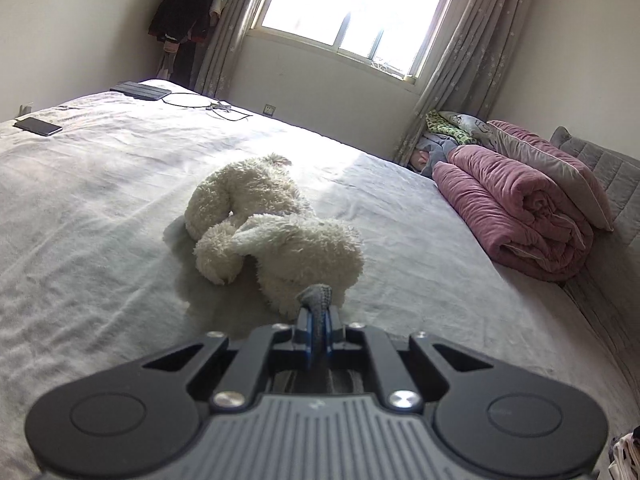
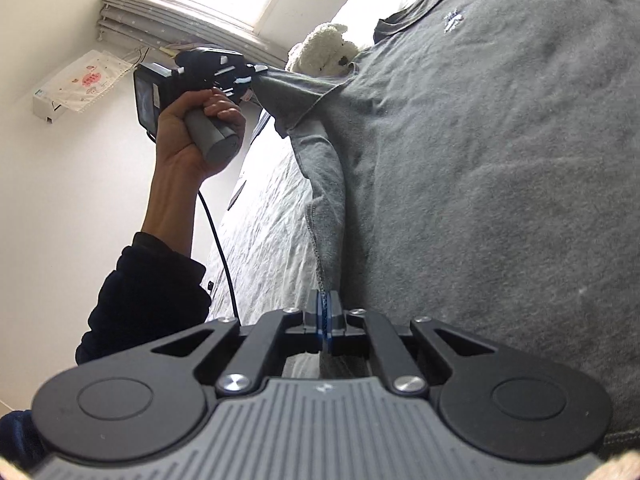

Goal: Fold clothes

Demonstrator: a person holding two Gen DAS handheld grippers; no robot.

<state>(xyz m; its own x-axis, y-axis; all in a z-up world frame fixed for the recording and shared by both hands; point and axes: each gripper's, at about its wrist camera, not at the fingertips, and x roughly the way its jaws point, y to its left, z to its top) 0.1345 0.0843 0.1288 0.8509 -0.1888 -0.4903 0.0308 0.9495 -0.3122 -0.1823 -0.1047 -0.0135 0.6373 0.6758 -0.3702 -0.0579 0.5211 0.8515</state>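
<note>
Clearly both claws are pinched tight on the grey shirt [image 2: 480, 160]: the left claw [image 1: 318, 314] grips a bunched sleeve end, the right claw [image 2: 327, 316] its side hem. Shirt spreads over the bed [image 1: 100, 200] toward 1 o'clock. Plush toy [image 1: 276, 228] lies at 12, rolled quilt [image 1: 516, 216] at 2, window [image 1: 356, 8] beyond.

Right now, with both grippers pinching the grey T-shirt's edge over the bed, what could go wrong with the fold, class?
1. Both the left gripper and the right gripper pinch only thin hems of the grey T-shirt; either could slip.
2. The plush toy lies close ahead and might get swept or covered.
</note>
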